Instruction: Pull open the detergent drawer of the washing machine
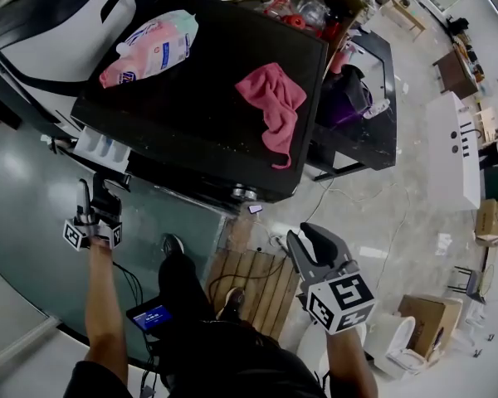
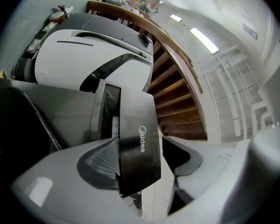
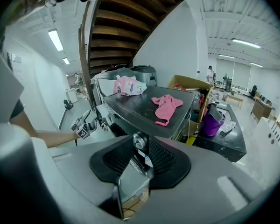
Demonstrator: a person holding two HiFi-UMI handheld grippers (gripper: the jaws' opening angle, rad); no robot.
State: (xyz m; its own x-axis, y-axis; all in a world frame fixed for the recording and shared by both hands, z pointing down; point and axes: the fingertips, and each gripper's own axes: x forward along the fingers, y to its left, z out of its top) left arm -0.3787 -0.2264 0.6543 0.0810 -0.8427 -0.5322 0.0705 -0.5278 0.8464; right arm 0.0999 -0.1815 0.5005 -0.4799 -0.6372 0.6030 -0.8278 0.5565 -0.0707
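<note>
Wooden staircase (image 2: 177, 92) fills the 1-3 o'clock side of the left gripper view. Head view: black-topped Midea washing machine (image 1: 199, 65) takes up centre to 12 o'clock. A white second machine (image 1: 58, 23) sits beside it at 10 o'clock. A black bench (image 1: 373, 139) stands at 2 o'clock with a purple bucket (image 3: 213, 122) on it. A wooden pallet (image 1: 253, 276) lies on the floor at 6 o'clock, just below the washer's front.

On the washer's top, a pink cloth (image 1: 272, 106) lies crumpled towards 1 o'clock. A pink-and-white detergent pouch (image 1: 149, 46) lies flat at 11 o'clock, well apart from the cloth.

The detergent drawer (image 1: 104, 148) sticks out of the washer's front at 9 o'clock, white compartments showing.

The left gripper (image 1: 93, 185) is just below the drawer. Its jaws are about half apart and straddle the drawer's dark front panel (image 2: 137, 143). The panel overlaps the left pad and a thin gap shows at the right pad, so no pinch is seen.

The right gripper (image 1: 300, 232) is at 5 o'clock in the air over the floor, jaws apart with nothing between them.

A small device with a blue screen (image 1: 153, 316) is at 7 o'clock by the person's leg.
</note>
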